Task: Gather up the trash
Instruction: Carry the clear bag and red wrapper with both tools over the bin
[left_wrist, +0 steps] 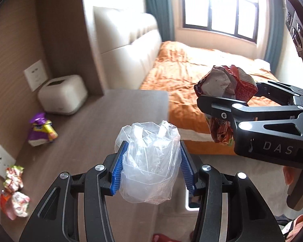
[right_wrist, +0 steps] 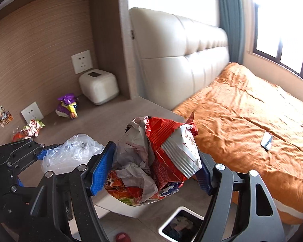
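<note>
My left gripper (left_wrist: 151, 167) is shut on a crumpled clear plastic bag (left_wrist: 149, 161), held above the front edge of the wooden bedside table (left_wrist: 103, 121); the bag also shows in the right wrist view (right_wrist: 70, 153). My right gripper (right_wrist: 151, 167) is shut on a crumpled red snack wrapper (right_wrist: 163, 155), held to the right of the left gripper, beside the bed; the wrapper also shows in the left wrist view (left_wrist: 226, 86). A purple wrapper (left_wrist: 41, 130) and a clump of crumpled red and white wrappers (left_wrist: 15, 191) lie on the table by the wall.
A white box-shaped device (left_wrist: 63, 94) stands at the table's back corner. Wall sockets (left_wrist: 35, 74) are on the wood panel. A bed with an orange cover (right_wrist: 252, 121) carries a phone (right_wrist: 266, 140). A white-rimmed bin (right_wrist: 181, 224) stands on the floor below my right gripper.
</note>
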Tool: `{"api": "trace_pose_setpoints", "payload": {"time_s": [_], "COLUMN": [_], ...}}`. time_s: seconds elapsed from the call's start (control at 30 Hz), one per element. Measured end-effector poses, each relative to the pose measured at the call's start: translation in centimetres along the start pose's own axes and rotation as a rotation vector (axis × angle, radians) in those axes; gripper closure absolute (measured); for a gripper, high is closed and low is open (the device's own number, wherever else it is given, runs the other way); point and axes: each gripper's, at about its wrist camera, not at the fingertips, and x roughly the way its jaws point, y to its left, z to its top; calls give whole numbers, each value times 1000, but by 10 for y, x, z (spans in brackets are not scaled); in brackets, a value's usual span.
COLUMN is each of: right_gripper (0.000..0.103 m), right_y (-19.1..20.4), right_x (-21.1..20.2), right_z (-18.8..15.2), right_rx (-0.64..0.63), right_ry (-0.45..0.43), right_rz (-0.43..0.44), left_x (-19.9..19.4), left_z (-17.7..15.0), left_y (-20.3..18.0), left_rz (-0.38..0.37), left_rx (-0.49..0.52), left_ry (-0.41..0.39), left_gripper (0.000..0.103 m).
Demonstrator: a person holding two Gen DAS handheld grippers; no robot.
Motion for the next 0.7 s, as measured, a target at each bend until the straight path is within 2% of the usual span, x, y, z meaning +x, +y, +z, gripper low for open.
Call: {"api": "trace_pose_setpoints", "payload": {"time_s": [0.27,0.4,0.7], "right_gripper": [30,30,30], "right_y": [-53,-72,-101], "right_x": [-32,-35,-2], "right_z": [-37,-58,-117], "right_rx": [71,101,165], "right_ry": [36,73,208], "right_rz": [-77,-100,-118], "left_x": [13,28,84], "left_z": [-11,-24,-65], "left_y": [-79,-108,-150], "left_rz": [-123,-171,-260], "left_rx": [85,114,155], "left_ry": [42,78,165], "left_gripper": [54,54,54]}}
